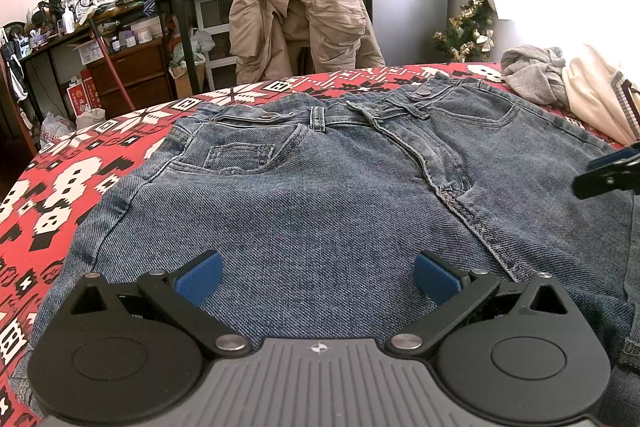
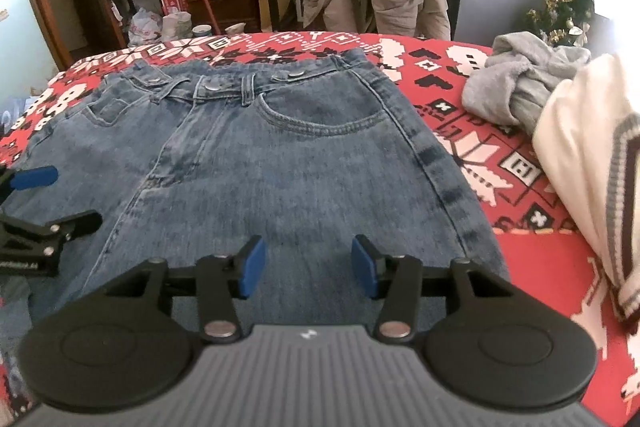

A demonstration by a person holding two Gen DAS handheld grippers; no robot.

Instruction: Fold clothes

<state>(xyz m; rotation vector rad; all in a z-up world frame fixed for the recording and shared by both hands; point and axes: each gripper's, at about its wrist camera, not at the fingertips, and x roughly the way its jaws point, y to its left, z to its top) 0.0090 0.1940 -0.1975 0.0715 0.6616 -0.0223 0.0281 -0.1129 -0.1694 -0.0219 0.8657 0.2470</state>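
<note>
Jeans (image 1: 320, 195) lie flat, waistband away from the cameras, on a bed's red patterned blanket (image 1: 80, 163). Left gripper (image 1: 318, 277) and right gripper (image 2: 308, 267) hover above the denim, jaws open and empty. Grey garment (image 2: 516, 83) and cream sweater (image 2: 580, 163) sit nearby.

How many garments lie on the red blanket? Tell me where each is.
3. Jeans spread flat in the middle; a grey garment bunched to their far right; a cream knit beside it, nearer. Others may lie out of frame.
</note>
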